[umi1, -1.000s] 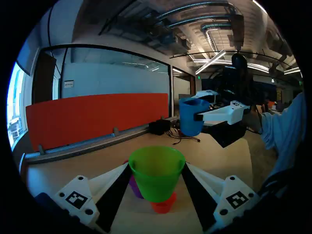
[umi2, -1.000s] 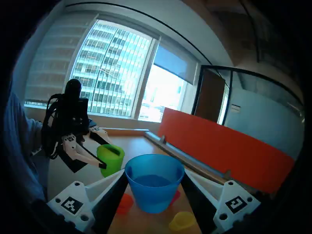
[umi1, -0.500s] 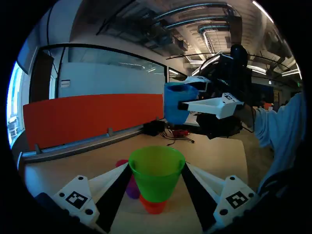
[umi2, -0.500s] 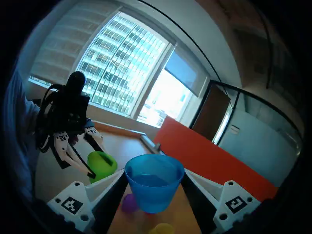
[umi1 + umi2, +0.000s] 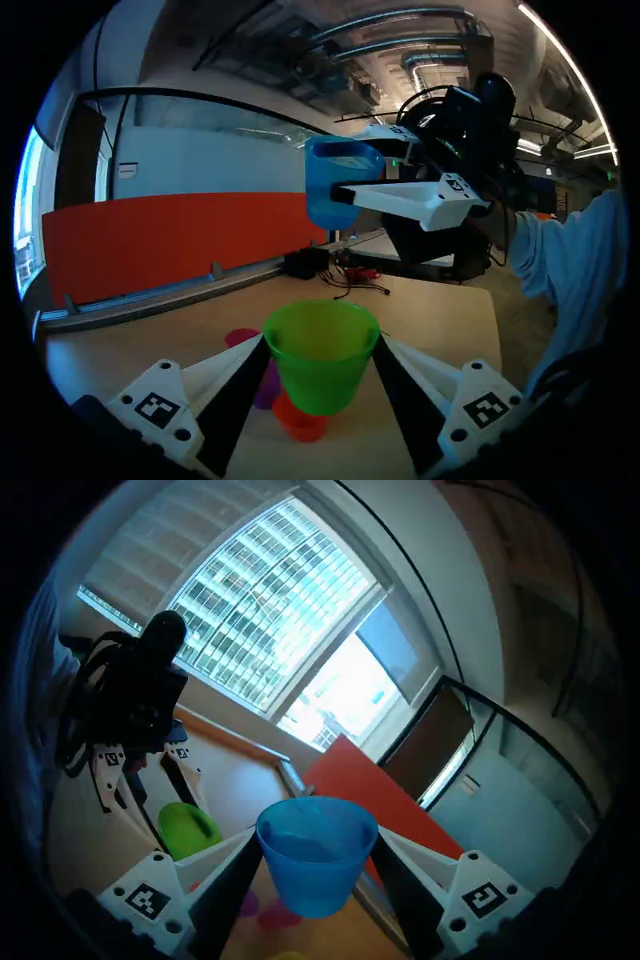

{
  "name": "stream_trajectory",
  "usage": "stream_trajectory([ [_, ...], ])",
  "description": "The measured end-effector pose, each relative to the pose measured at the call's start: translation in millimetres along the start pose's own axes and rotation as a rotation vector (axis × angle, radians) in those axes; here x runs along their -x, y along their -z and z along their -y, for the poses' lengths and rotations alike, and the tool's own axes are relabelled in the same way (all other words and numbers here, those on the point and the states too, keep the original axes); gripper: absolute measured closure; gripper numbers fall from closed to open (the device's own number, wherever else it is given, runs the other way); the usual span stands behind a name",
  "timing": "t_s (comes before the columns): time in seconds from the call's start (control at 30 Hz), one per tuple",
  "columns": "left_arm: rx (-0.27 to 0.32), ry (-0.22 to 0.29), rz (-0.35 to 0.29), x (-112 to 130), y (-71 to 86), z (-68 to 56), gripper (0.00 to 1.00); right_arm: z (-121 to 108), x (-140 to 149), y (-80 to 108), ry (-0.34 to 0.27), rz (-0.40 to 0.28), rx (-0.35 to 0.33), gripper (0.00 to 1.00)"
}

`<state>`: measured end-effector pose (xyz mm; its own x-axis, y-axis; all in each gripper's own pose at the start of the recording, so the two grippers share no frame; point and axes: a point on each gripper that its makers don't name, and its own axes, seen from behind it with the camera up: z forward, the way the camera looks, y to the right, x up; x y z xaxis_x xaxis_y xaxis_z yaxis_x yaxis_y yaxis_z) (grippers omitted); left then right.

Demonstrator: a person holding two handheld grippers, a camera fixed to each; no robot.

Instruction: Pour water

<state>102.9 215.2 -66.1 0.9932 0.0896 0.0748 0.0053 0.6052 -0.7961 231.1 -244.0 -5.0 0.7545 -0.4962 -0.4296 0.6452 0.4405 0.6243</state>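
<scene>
In the left gripper view my left gripper (image 5: 320, 364) is shut on a green cup (image 5: 322, 354), held upright above the wooden table (image 5: 436, 308). Higher up and a little behind, my right gripper (image 5: 340, 180) holds a blue cup (image 5: 334, 192) tilted toward the green one. In the right gripper view my right gripper (image 5: 317, 856) is shut on the blue cup (image 5: 317, 854), which has water inside and leans over. The green cup (image 5: 186, 830) shows lower left there, between the left gripper's fingers (image 5: 178, 780).
Small purple (image 5: 268, 384), pink (image 5: 240, 337) and orange (image 5: 298, 416) cups sit on the table under the green cup. An orange partition (image 5: 176, 240) runs along the table's far edge. A person's sleeve (image 5: 572, 272) is at the right. Cables (image 5: 352, 280) lie at the back.
My right gripper has lifted the blue cup higher and moved it over toward the green cup, tilting it more. The green cup stays held in place.
</scene>
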Motion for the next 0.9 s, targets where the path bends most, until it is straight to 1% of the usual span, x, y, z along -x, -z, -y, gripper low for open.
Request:
stream_trajectory([
  [0.37, 0.026, 0.006, 0.000, 0, -5.7, -9.9, 0.13, -10, -7, -11.3, 0.141, 0.008, 0.025, 0.09],
  [0.57, 0.043, 0.000, -0.001, -2, -8.2, -16.6, 0.13, -17, -8, -17.9, 0.199, 0.012, 0.035, 0.09],
  [0.9, 0.059, -0.004, -0.006, -7, -12.3, -21.2, 0.13, -26, -8, -21.6, 0.298, 0.026, 0.051, 0.09],
])
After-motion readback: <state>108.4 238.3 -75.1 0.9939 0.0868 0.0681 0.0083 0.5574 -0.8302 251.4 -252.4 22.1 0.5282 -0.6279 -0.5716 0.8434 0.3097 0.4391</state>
